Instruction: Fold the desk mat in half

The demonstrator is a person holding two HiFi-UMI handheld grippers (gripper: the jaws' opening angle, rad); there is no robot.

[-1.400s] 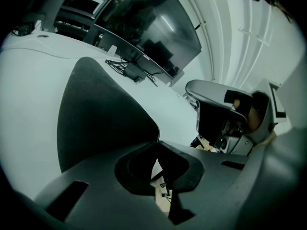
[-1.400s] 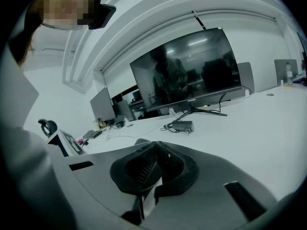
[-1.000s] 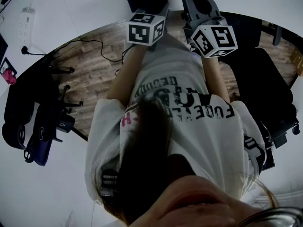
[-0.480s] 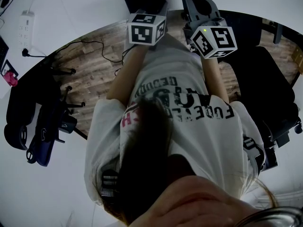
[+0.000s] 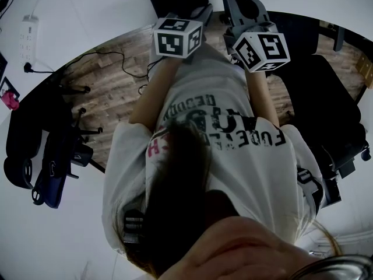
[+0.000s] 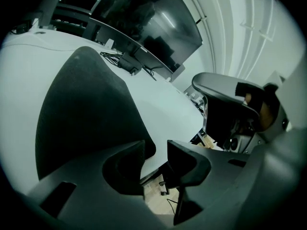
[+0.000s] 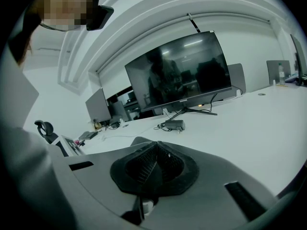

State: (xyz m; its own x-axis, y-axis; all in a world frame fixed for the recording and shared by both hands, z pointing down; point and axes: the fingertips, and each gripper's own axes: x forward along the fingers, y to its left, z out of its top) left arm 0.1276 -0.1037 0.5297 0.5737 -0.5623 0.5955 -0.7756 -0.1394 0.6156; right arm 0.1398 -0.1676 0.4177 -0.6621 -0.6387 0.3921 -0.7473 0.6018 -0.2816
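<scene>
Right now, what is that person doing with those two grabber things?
A person holds a gripper in each hand at a white desk. The left gripper has just been opening; nothing is between its jaws, and the dark desk mat lies on the desk right beside them. The right gripper is shut and empty. Whether the mat is folded yet, I cannot tell.
</scene>
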